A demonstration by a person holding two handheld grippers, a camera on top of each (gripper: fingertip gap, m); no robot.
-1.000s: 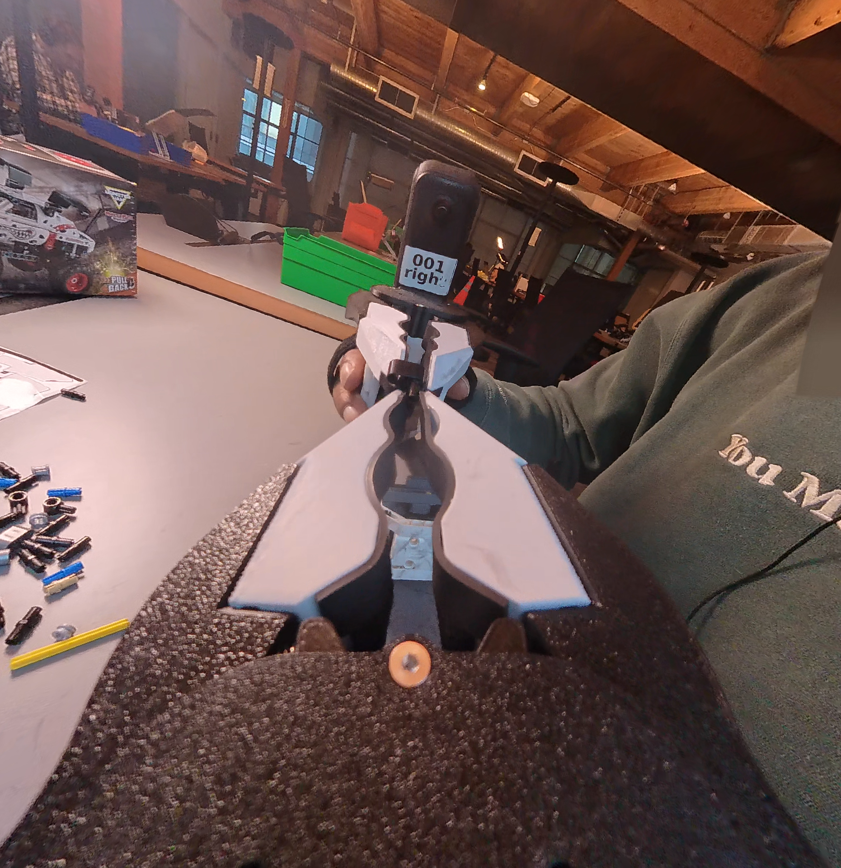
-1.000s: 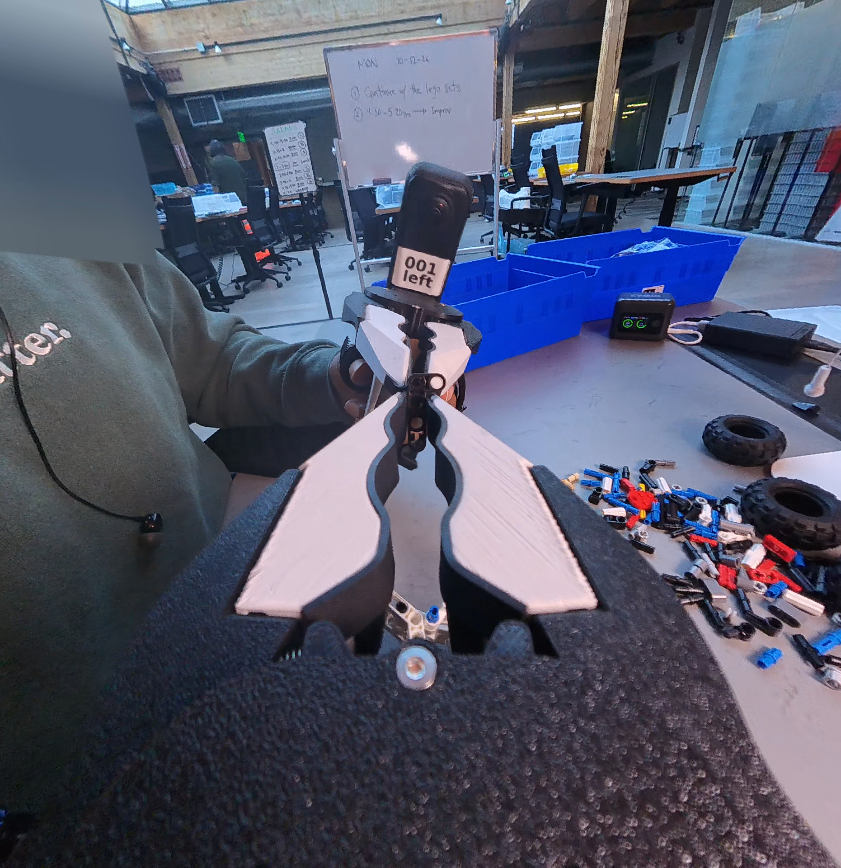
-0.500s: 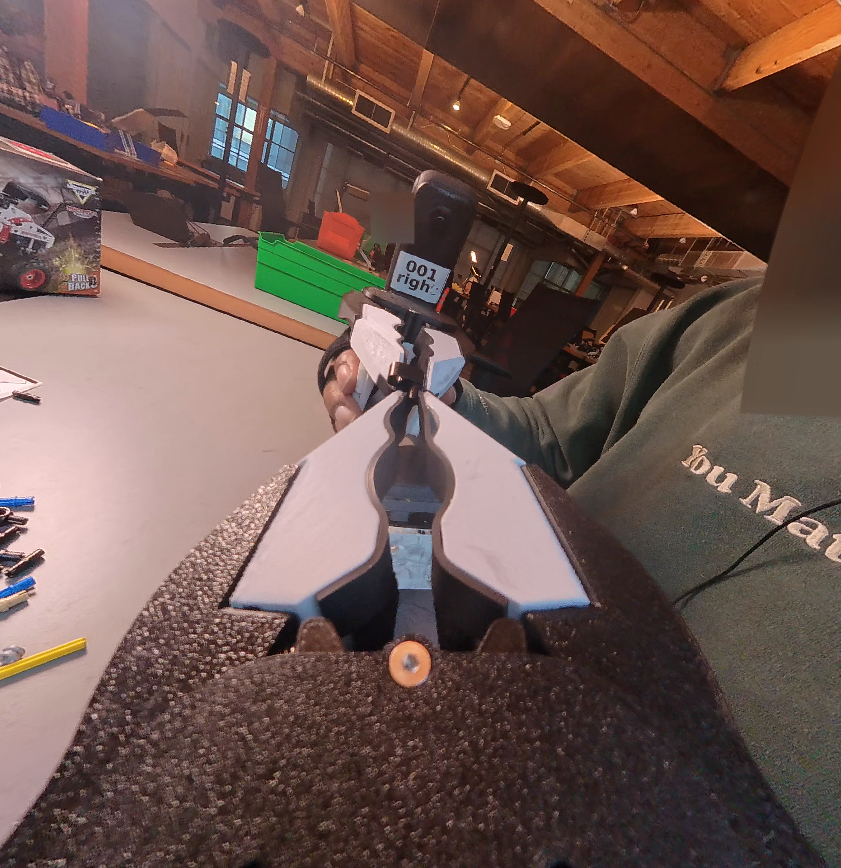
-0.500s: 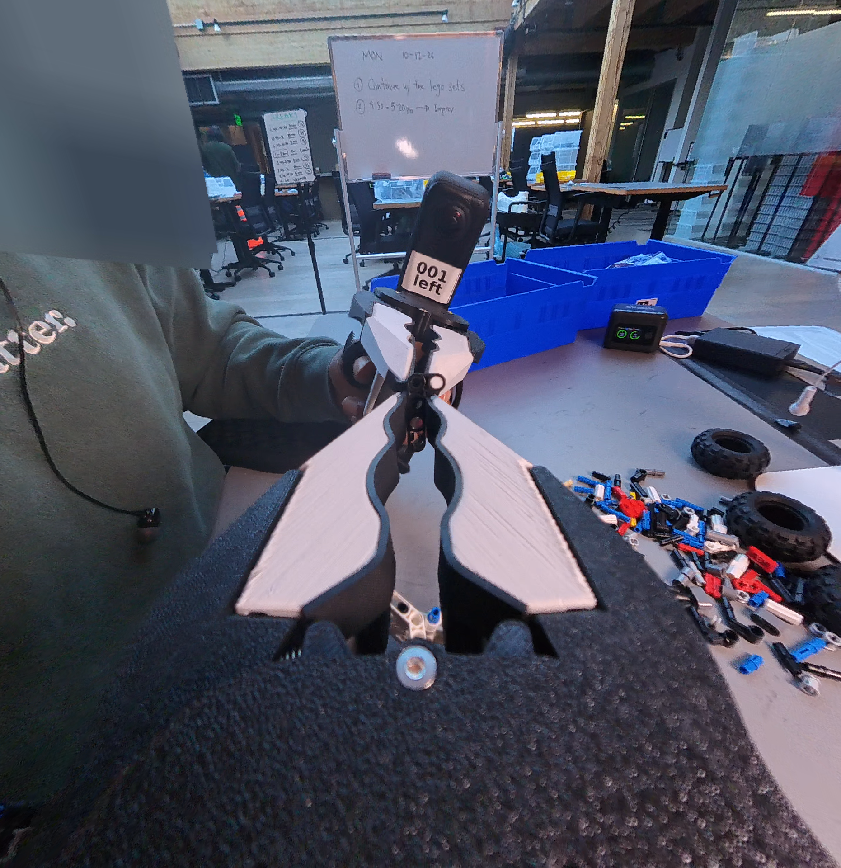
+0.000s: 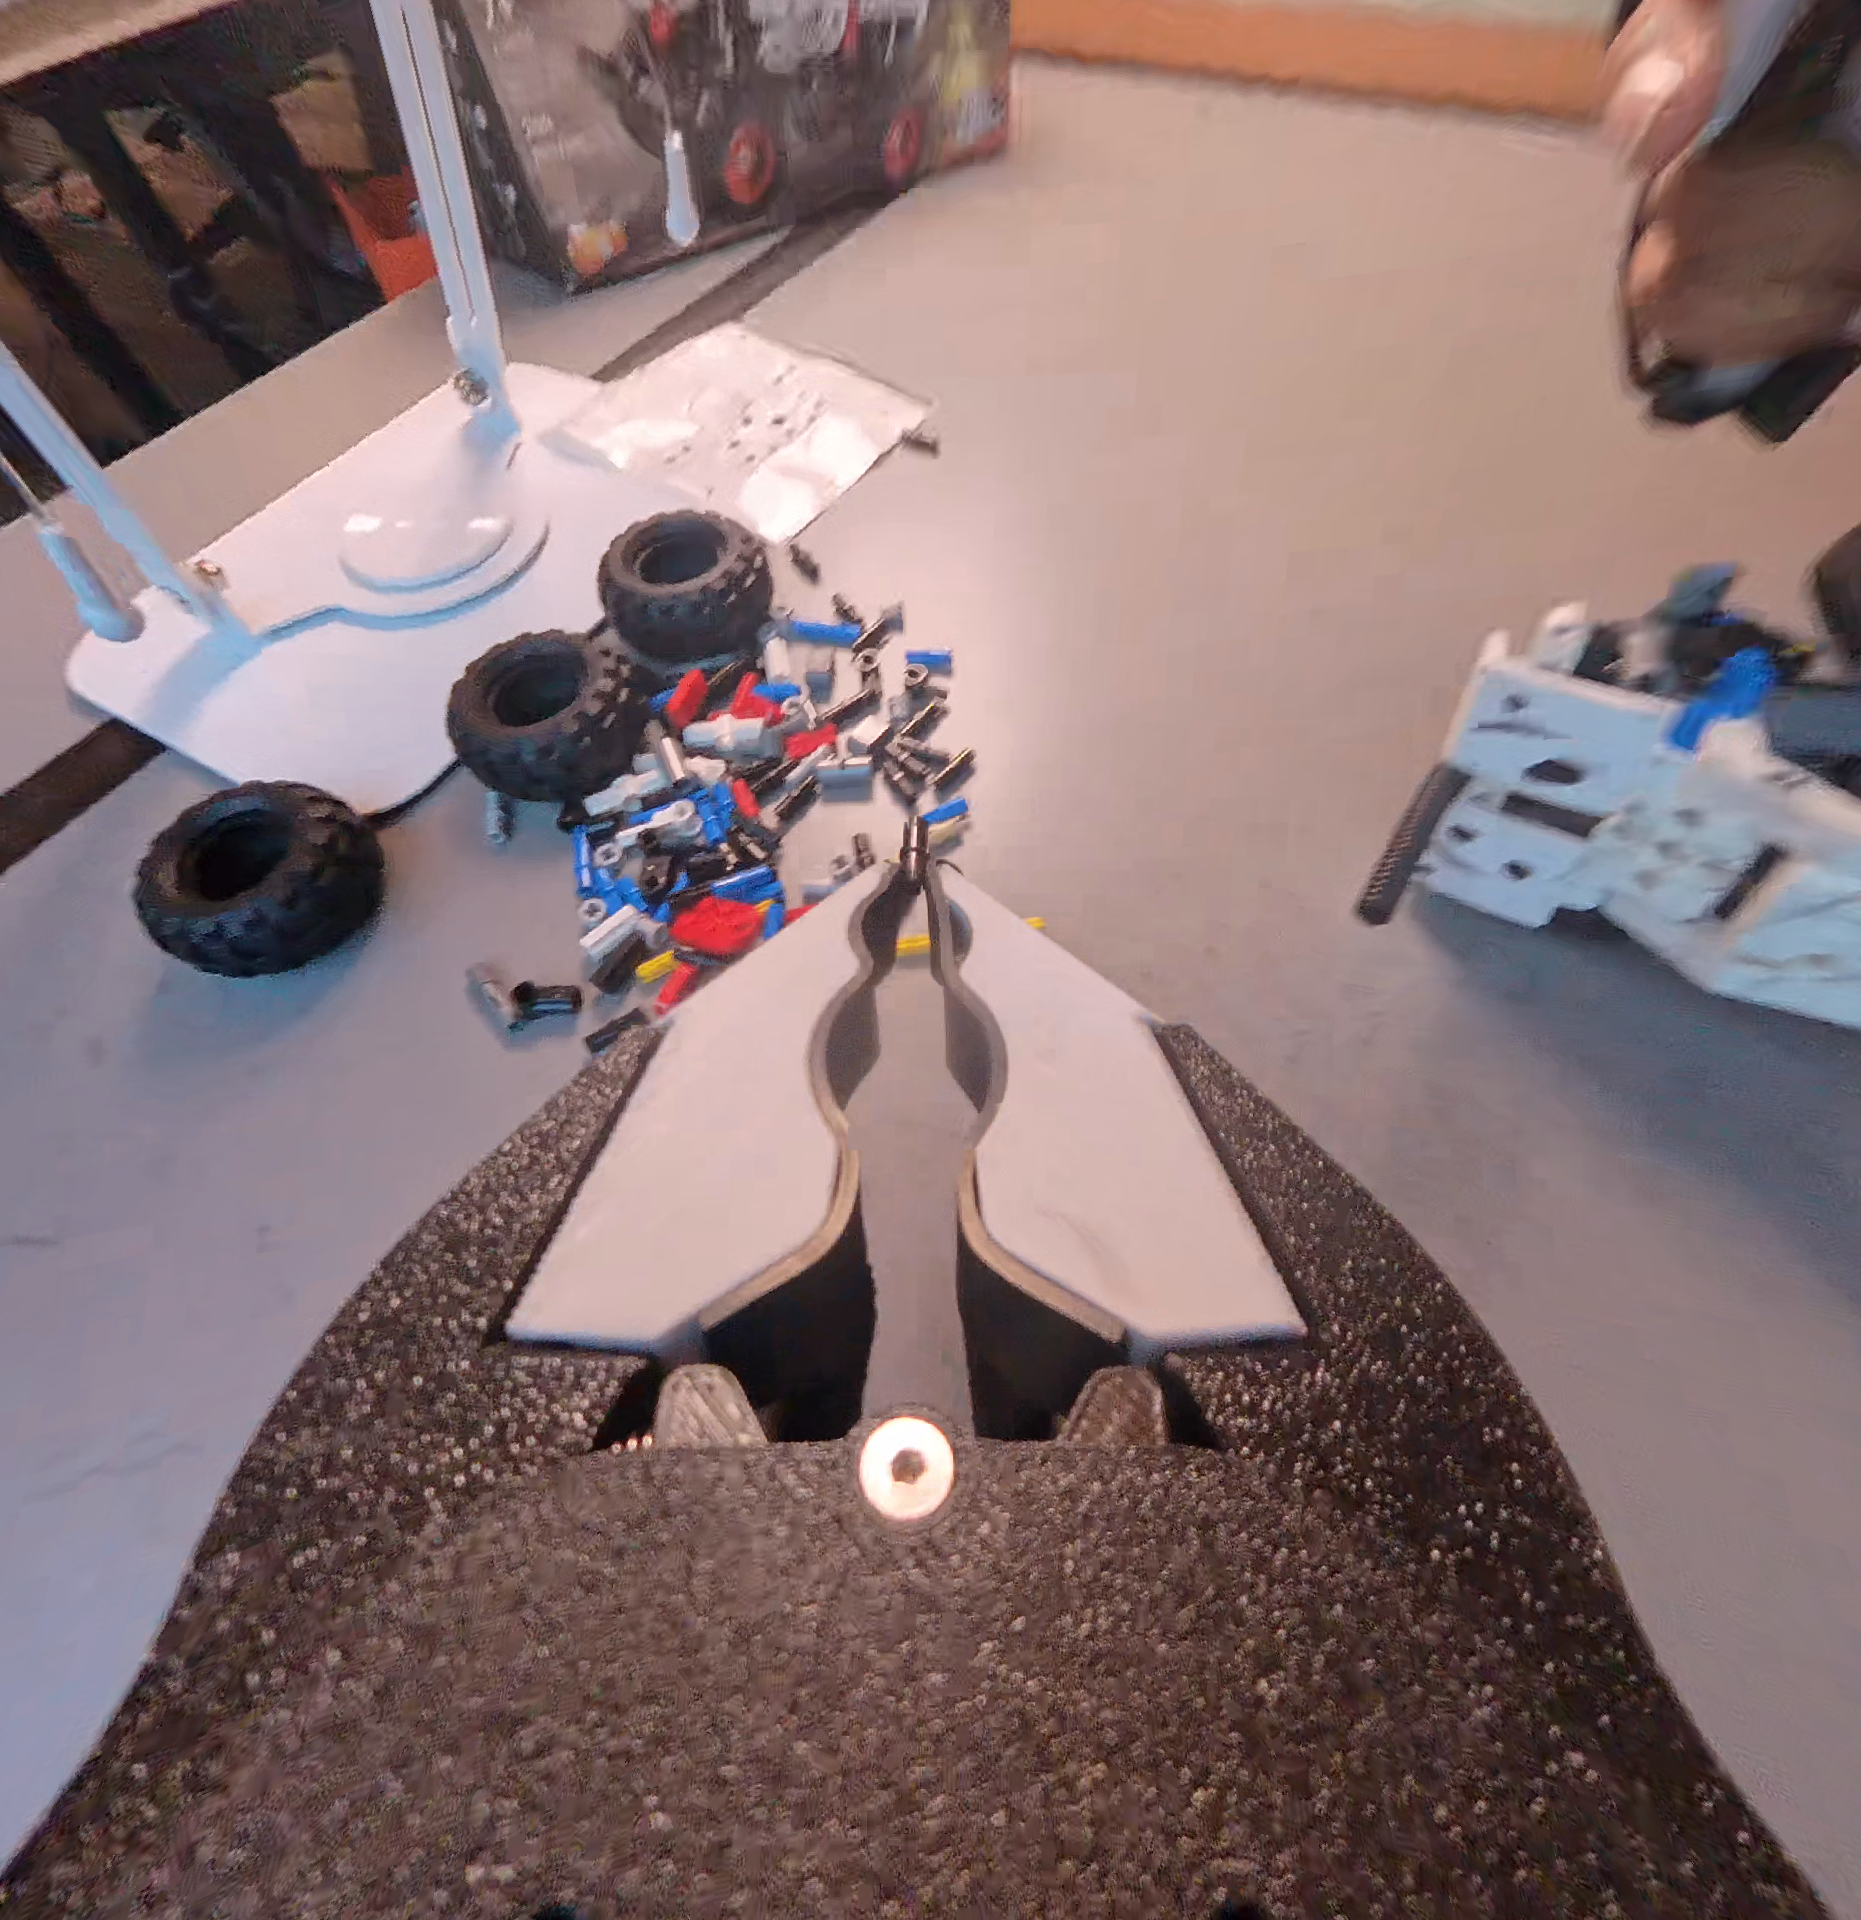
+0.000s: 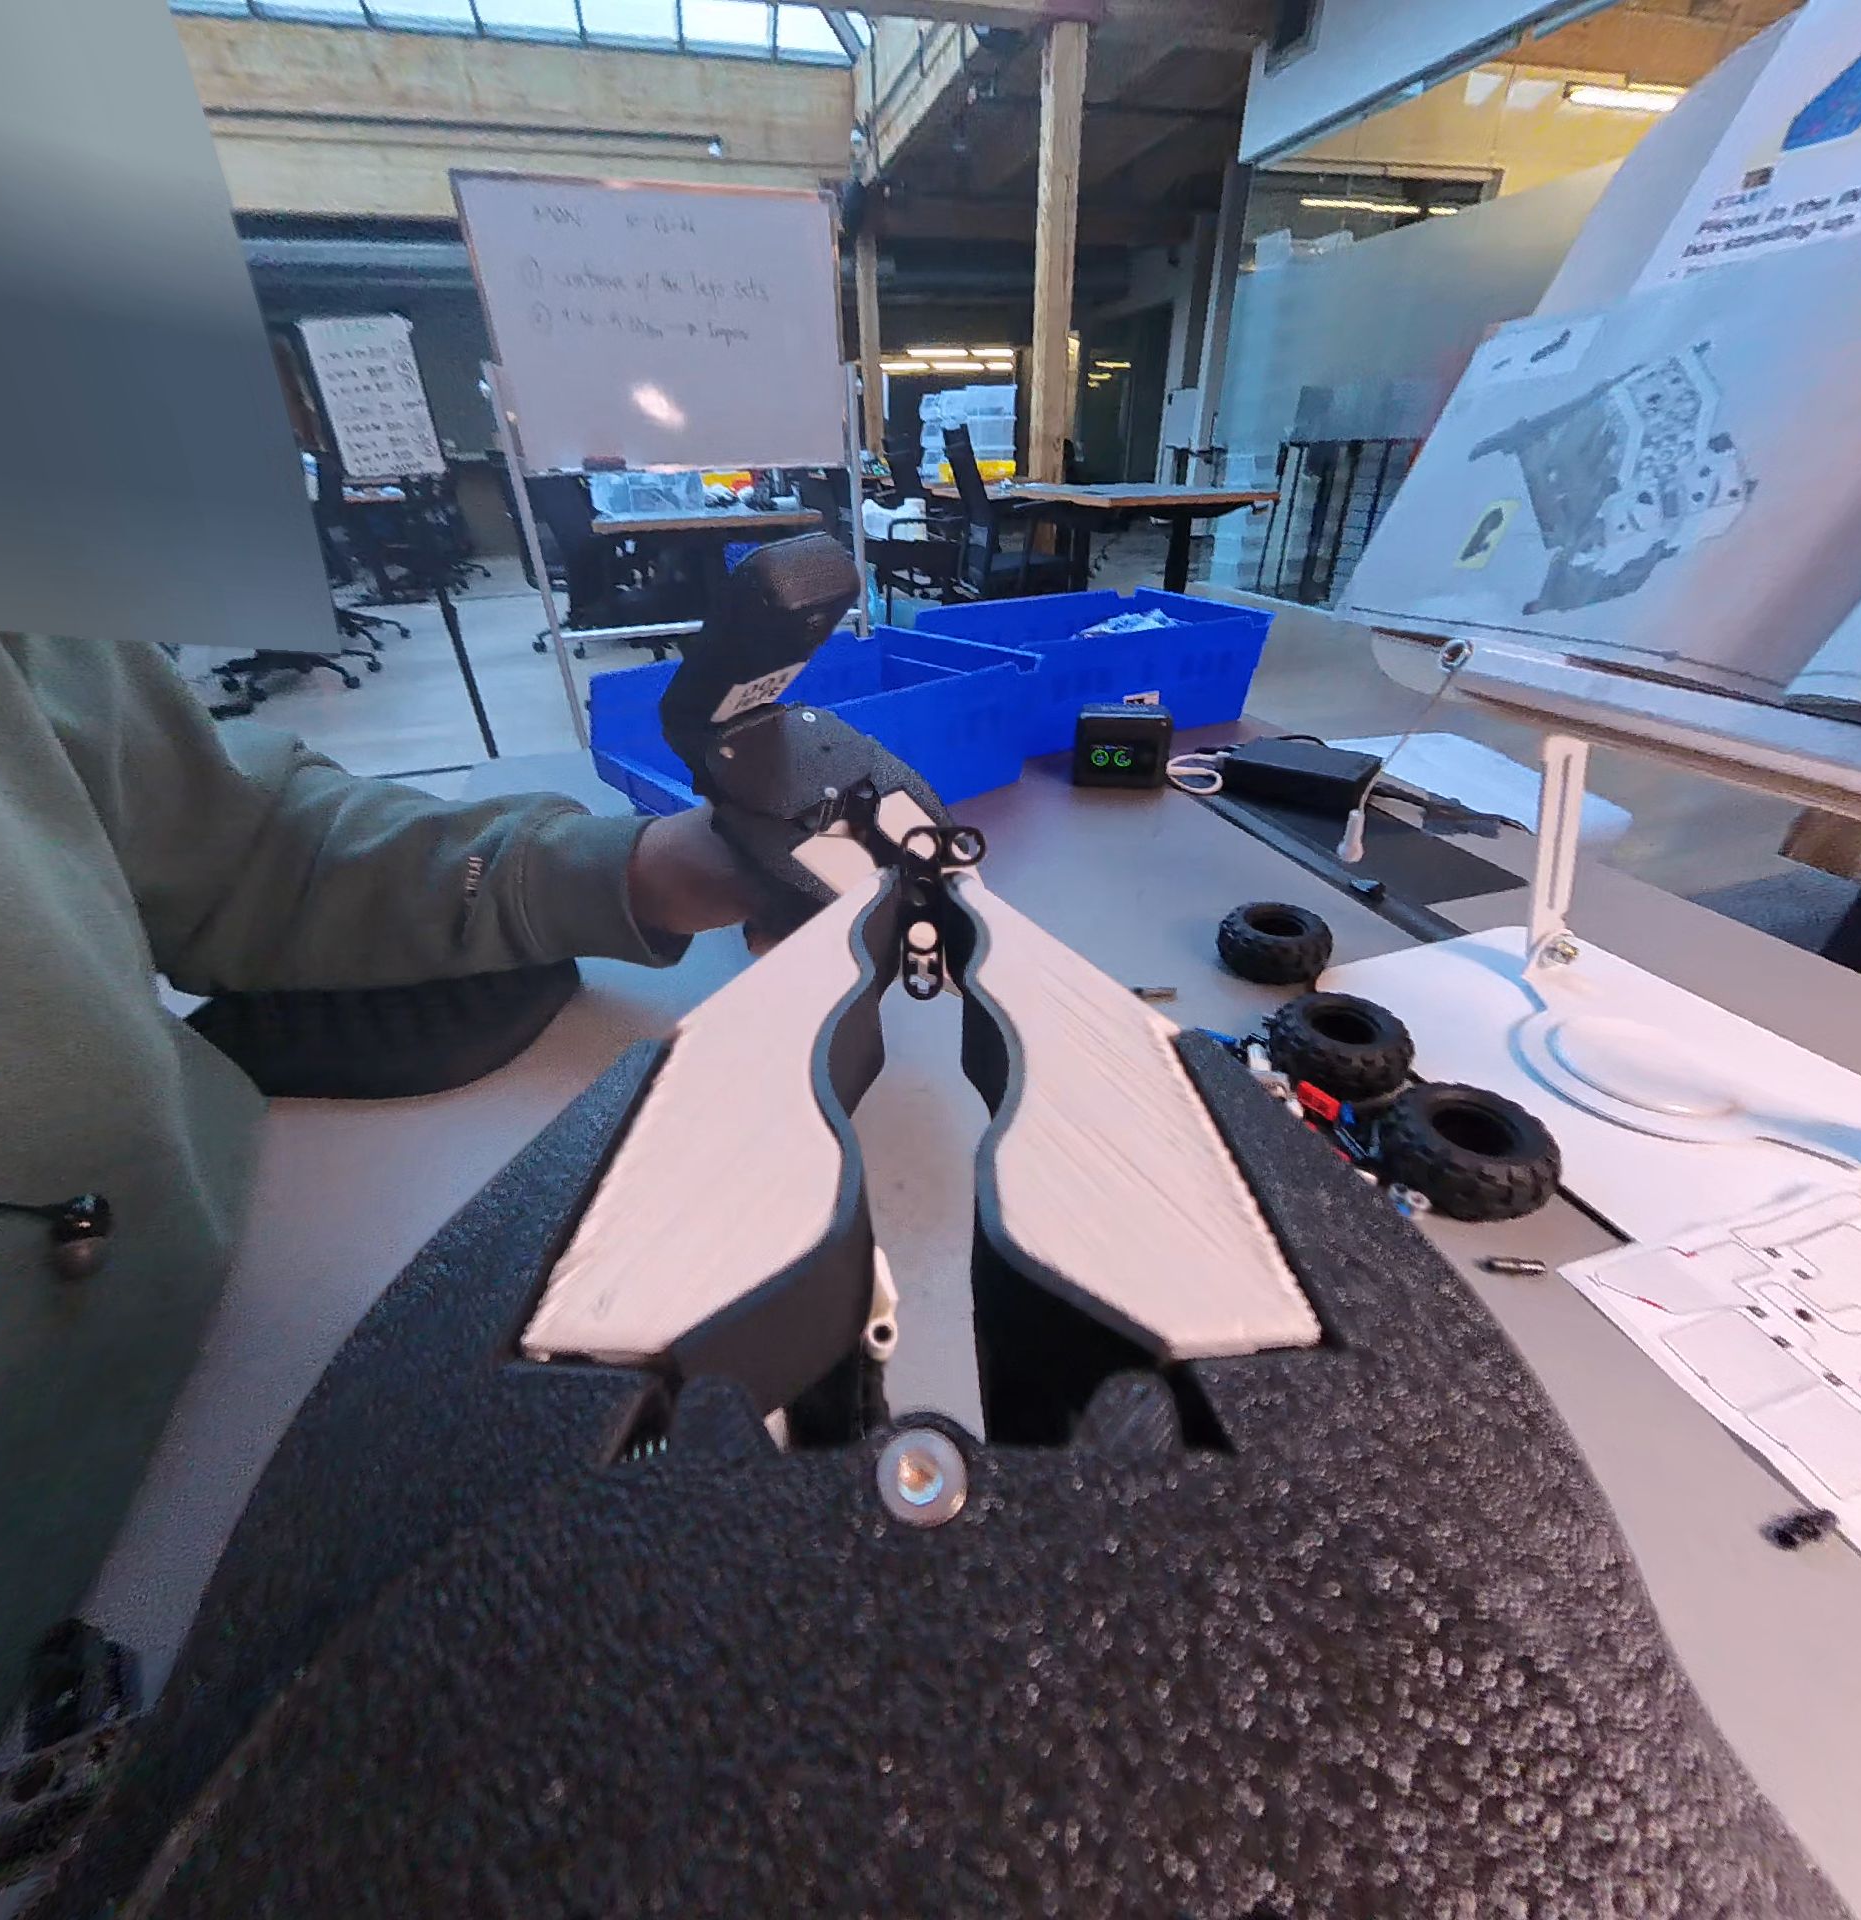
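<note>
left gripper [image 5: 913,871] pinches a tiny black plastic pin [image 5: 911,837] over the loose brick pile [image 5: 744,774], right gripper [image 6: 924,902] clamps a black holed beam [image 6: 928,902] upright, probably for mating

The room is a large open workshop with timber posts [image 6: 1056,239] and a pale wooden upper wall [image 6: 510,114] under a strip of skylight at twelve o'clock. A whiteboard [image 6: 651,322] on a stand sits at eleven o'clock, with a smaller written sheet on an easel [image 6: 370,395] to its left. Behind them stand dark office chairs [image 6: 993,520] and long desks [image 6: 1134,499] on a light floor [image 6: 417,707]. Ceiling strip lights [image 6: 947,358] glow at one o'clock beside frosted glass partitions [image 6: 1310,343]. The grey bench [image 5: 1269,436] fills the foreground, with an orange-brown wooden edge [image 5: 1300,47] at its far side.
</note>
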